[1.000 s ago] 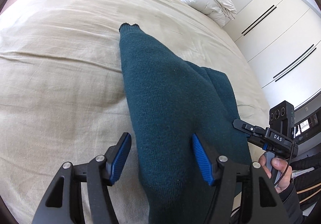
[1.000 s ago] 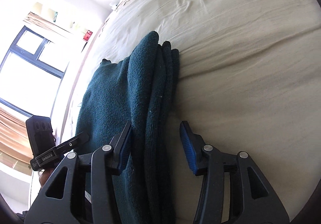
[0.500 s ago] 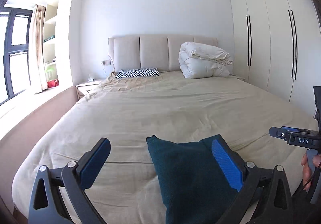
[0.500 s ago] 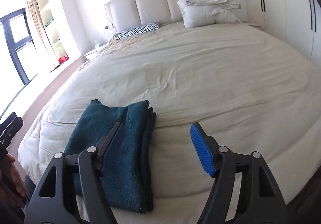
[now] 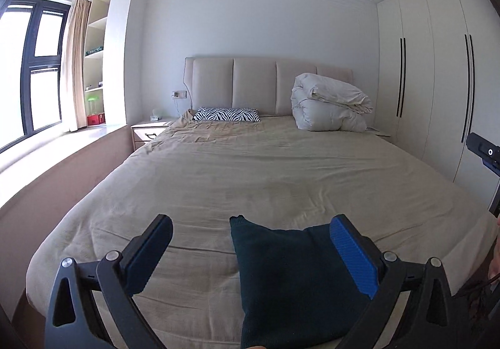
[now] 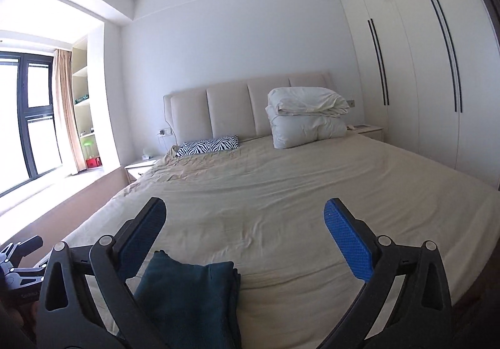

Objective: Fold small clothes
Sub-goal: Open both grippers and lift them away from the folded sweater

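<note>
Both the left gripper (image 5: pixel 250 242) and the right gripper (image 6: pixel 245 228) hang spread wide and holding nothing above the foot of the beige bed (image 5: pixel 265 167), where the folded teal sweater (image 5: pixel 293 280) lies flat, with a rolled white duvet (image 5: pixel 329 107) by the headboard.

the folded teal garment (image 5: pixel 290 283) runs off the bottom edge in both views.
</note>
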A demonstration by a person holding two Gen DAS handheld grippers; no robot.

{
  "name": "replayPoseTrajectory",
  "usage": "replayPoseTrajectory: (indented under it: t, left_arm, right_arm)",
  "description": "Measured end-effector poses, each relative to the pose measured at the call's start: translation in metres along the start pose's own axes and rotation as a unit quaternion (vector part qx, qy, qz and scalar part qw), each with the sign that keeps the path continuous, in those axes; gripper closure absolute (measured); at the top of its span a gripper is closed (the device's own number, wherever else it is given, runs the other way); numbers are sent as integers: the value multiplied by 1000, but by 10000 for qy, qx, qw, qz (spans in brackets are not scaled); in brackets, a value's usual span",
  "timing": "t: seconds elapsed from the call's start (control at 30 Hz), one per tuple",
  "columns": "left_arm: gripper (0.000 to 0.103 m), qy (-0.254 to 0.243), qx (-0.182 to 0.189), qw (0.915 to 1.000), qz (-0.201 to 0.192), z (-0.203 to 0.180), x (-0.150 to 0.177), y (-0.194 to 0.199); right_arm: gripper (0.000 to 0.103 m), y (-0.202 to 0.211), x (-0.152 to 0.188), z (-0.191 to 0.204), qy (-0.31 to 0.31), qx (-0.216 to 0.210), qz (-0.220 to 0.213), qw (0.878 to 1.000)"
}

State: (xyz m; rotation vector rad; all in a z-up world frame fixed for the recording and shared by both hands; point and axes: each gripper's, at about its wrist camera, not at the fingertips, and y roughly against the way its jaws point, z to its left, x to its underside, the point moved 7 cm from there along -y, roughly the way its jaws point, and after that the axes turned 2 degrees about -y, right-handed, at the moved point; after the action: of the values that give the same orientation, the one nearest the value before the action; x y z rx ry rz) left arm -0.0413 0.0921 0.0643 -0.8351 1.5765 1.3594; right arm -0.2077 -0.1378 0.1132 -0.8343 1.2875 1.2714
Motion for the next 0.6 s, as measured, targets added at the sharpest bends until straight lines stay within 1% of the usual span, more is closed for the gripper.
replayPoseTrajectory:
  t: [0.07,0.13,0.17,0.23,0.3,0.43,0.53,0.6]
  left_arm:
    - [0,33,81,9992,382,-3,16,-10]
    - [0,-71,8,9978,663,-7,34,-20]
    - [0,-96,-71,9973,724,-8,41,-23]
    - [0,-171,-98,9960,868,-12,54,-28]
    - [0,-221,-165,9938,1080,-13,66,-35]
    - [0,-57,-233,9878,1536,-11,88,-50]
    - [0,54,-194,9831,1819,-11,103,-57]
    - [0,94,-195,9806,1949,-10,111,-61]
  right_arm:
    - [0,-3,10,5,87,-20,307,9995]
    - [0,-6,24,8,163,12,506,9986]
    - [0,-6,33,11,217,61,595,9980]
    - [0,-11,51,12,325,206,836,9958]
    - [0,-16,71,14,350,204,1058,9936]
    - [0,-27,104,16,490,336,1475,9873]
    - [0,-37,130,18,597,420,1786,9812]
    - [0,-42,143,20,560,391,1995,9775]
